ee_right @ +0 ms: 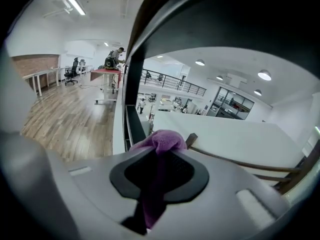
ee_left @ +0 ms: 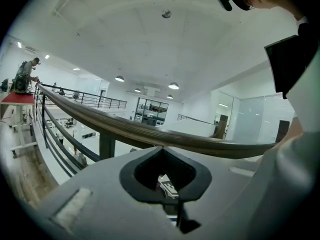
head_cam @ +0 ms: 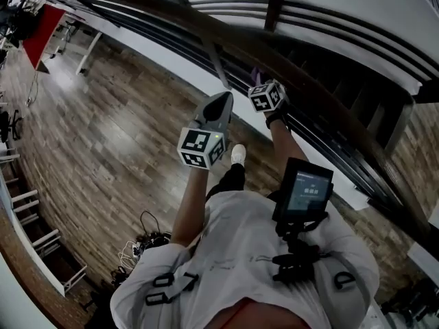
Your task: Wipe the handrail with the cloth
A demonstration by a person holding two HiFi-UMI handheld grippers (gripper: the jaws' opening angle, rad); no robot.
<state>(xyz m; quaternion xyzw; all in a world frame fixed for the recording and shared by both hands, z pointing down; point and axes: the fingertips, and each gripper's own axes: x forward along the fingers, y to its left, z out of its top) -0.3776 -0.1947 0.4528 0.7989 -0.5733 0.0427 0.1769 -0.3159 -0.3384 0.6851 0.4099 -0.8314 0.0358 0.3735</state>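
Right gripper (ee_right: 159, 176) is clamped on the purple cloth (ee_right: 164, 140), close under the handrail (head_cam: 309, 70). Left gripper (ee_left: 167, 181) is closed and empty. Wiping appears barely begun; next, the cloth must press onto the rail.

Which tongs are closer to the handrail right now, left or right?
Right. The right tongs, gripping the purple cloth, are right at the handrail; the left tongs sit farther back from it.

Can see only a purple scrap of the cloth (head_cam: 254, 74) in the head view, rest hidden behind the right tool (head_cam: 263, 84). Loses its lower end between the clamped jaws in the right gripper view. Cuts the handrail (head_cam: 315, 88) off at picture edges. Cannot make out the far person (ee_right: 116, 57): too small.
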